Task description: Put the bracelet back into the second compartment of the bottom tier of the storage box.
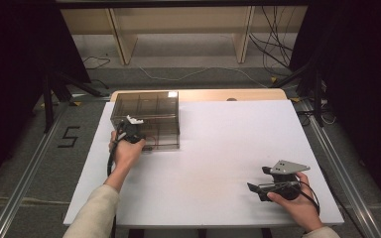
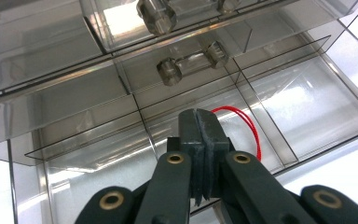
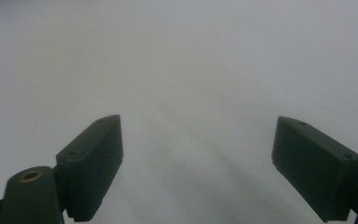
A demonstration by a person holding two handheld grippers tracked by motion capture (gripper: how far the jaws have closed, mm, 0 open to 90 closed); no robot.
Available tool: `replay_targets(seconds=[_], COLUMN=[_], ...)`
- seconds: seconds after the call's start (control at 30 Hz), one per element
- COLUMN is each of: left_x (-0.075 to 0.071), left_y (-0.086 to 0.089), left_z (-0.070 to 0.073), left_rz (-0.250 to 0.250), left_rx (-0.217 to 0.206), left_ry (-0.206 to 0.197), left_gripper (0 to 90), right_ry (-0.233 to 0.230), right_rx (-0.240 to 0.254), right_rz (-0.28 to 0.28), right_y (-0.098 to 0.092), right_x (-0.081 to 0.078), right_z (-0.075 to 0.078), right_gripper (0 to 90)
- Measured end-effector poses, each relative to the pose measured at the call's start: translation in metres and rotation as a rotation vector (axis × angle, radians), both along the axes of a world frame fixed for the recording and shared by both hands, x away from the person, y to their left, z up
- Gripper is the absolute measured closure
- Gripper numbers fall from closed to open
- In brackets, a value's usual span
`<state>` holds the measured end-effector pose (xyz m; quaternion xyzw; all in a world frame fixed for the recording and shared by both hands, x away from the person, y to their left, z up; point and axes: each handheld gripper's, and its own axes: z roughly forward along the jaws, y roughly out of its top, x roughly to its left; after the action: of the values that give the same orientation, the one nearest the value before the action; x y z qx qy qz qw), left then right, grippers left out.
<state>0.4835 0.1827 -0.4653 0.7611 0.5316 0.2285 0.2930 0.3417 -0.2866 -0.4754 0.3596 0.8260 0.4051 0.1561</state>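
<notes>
A smoky clear drawer cabinet [image 1: 146, 106] stands at the table's back left, with its lowest drawer [image 2: 307, 98] pulled out. Dividers split the drawer into compartments. My left gripper [image 2: 199, 116] is shut above the middle front compartment. A thin red loop [image 2: 249, 126] comes out from behind its tips and curves to the right, so it looks pinched there. In the high view the left gripper [image 1: 138, 139] sits at the cabinet's front. My right gripper [image 1: 259, 179] rests low over the white table [image 1: 218, 144] at the front right. Its jaws [image 3: 196, 154] are wide open with nothing between them.
The drawer's clear bar handle [image 2: 191, 65] and the handle of the drawer above [image 2: 157, 16] lie just beyond the left jaws. Cables and a wooden frame [image 1: 178, 29] sit on the floor past the table's far edge.
</notes>
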Motion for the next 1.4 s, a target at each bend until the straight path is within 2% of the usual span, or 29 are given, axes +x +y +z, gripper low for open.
replay_targets(seconds=[0.7,1.4], left_x=[0.004,0.009], left_y=[-0.003,-0.004], left_z=[-0.005,-0.013], left_rz=[-0.002,-0.004], left_rx=[0.021,0.060], left_ry=[0.010,0.020], left_gripper=[89.6,89.5], right_ry=[0.004,0.003], right_rx=[-0.008,-0.005], right_rz=[0.000,0.002], right_y=[0.000,0.000], right_x=[0.000,0.000], right_z=[0.001,0.000], right_gripper=[17.0,17.0])
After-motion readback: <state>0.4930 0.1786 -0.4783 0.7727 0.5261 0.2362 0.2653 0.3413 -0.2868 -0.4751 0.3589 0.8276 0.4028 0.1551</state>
